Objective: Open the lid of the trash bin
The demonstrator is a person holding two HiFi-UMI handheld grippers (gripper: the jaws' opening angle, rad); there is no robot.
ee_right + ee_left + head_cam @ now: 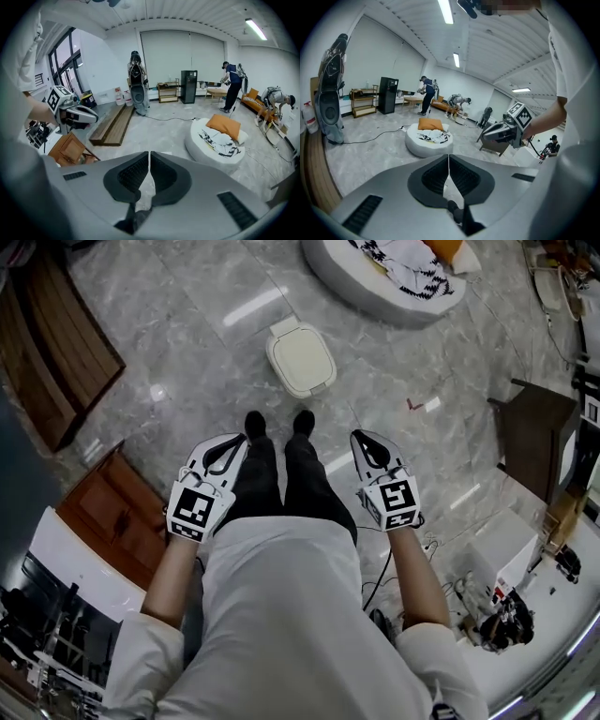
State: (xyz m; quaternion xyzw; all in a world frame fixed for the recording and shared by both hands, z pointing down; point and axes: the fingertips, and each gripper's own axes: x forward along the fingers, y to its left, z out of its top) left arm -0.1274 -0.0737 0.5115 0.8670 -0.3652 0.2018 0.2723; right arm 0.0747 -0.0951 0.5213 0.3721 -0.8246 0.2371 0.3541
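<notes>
Cream-white plastic trash bin [300, 359], squarish with rounded corners, stands on the grey marble floor [187, 315], just ahead of the person's black shoes [255, 423]. Its flat lid [302, 354] lies fully down, so I judge the opening is not yet begun. The bin is placed straight in front of the feet, probably so that either hand can reach it without a step.

Both hands are held low beside the legs. The left tongs [236, 439] and the right tongs [361, 437] point forward and down, towards the bin but well apart from it. In the left gripper view the left tongs [448, 157] are closed tip to tip with nothing between them. The right tongs [149, 153] are closed and empty in the same way. I think closed tips suit this job, because a narrow point can slip under the lid's rim and lift it. Which edge carries the hinge I cannot tell.

Farther off lies a round white cushion bed [375, 287] with an orange pillow.
</notes>
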